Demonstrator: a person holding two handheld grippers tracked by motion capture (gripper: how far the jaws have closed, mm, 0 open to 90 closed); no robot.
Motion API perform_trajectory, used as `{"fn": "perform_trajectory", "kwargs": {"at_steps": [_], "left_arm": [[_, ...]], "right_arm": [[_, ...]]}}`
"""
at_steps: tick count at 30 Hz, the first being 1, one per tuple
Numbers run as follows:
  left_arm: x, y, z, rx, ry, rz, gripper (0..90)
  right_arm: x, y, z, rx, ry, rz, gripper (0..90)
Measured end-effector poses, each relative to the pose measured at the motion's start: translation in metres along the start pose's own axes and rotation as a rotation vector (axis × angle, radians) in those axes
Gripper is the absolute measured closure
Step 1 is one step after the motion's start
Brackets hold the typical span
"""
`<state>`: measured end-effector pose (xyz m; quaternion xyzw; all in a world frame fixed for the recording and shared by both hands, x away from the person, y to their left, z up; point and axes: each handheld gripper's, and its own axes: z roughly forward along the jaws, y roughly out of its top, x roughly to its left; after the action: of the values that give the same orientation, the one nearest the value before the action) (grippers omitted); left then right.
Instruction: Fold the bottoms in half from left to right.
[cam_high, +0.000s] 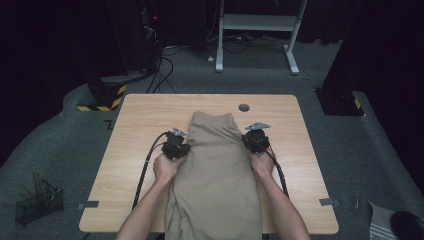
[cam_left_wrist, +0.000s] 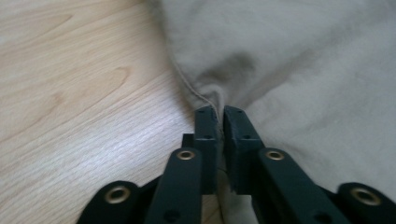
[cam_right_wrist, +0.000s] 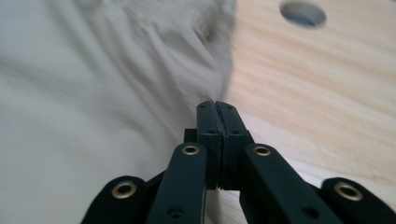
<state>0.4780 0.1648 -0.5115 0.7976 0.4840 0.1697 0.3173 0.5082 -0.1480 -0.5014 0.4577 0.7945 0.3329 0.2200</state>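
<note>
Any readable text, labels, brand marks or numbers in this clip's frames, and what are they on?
None can be read. The beige garment shows no tag or print, the wooden table bears no lettering, and the left gripper and right gripper carry no markings. The yellow-and-black hazard stripes on a floor base behind the table are a sign without words.

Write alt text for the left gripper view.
The left gripper has its two black jaws closed on the seamed edge of a beige garment, bunching the cloth at the tips. Pale wooden table shows beside the cloth.
</note>
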Motion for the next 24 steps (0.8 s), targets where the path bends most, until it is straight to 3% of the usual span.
{"fn": "perform_trajectory", "kwargs": {"at_steps": [2, 3, 5, 8, 11, 13, 16, 19, 21, 23, 24], "left_arm": [[0.002, 0.000, -0.001, 0.002, 0.012, 0.001, 83.4], [0.003, 0.000, -0.001, 0.006, 0.023, -0.001, 76.7], [0.004, -0.003, -0.007, -0.006, 0.001, -0.020, 58.0], [-0.005, -0.012, -0.027, -0.046, -0.031, 0.003, 45.7], [-0.020, -0.028, -0.048, -0.060, -0.081, 0.045, 42.2], [-0.029, -0.040, -0.056, -0.059, -0.089, 0.074, 41.4], [-0.035, -0.053, -0.057, -0.051, -0.121, 0.088, 41.0], [-0.037, -0.061, -0.049, -0.027, -0.115, 0.087, 41.1], [-0.034, -0.061, -0.045, -0.050, -0.114, 0.073, 42.6], [-0.033, -0.056, -0.041, -0.052, -0.095, 0.100, 43.3], [-0.034, -0.055, -0.039, -0.054, -0.087, 0.110, 43.3]], "right_arm": [[-0.005, -0.002, 0.004, 0.027, 0.001, 0.009, 87.7], [-0.007, -0.003, 0.005, 0.037, 0.003, 0.012, 79.9], [-0.008, -0.003, -0.001, 0.009, -0.010, 0.015, 64.0], [-0.004, -0.006, -0.024, -0.063, 0.010, 0.008, 60.9], [0.019, -0.021, -0.052, -0.105, 0.081, -0.077, 66.4], [0.033, -0.034, -0.062, -0.097, 0.138, -0.119, 68.3], [0.048, -0.049, -0.067, -0.069, 0.198, -0.144, 67.9], [0.057, -0.060, -0.064, -0.047, 0.214, -0.152, 65.8], [0.059, -0.063, -0.058, -0.019, 0.205, -0.162, 65.9], [0.058, -0.063, -0.052, 0.001, 0.205, -0.158, 66.1], [0.055, -0.063, -0.046, 0.010, 0.183, -0.158, 66.1]]}}
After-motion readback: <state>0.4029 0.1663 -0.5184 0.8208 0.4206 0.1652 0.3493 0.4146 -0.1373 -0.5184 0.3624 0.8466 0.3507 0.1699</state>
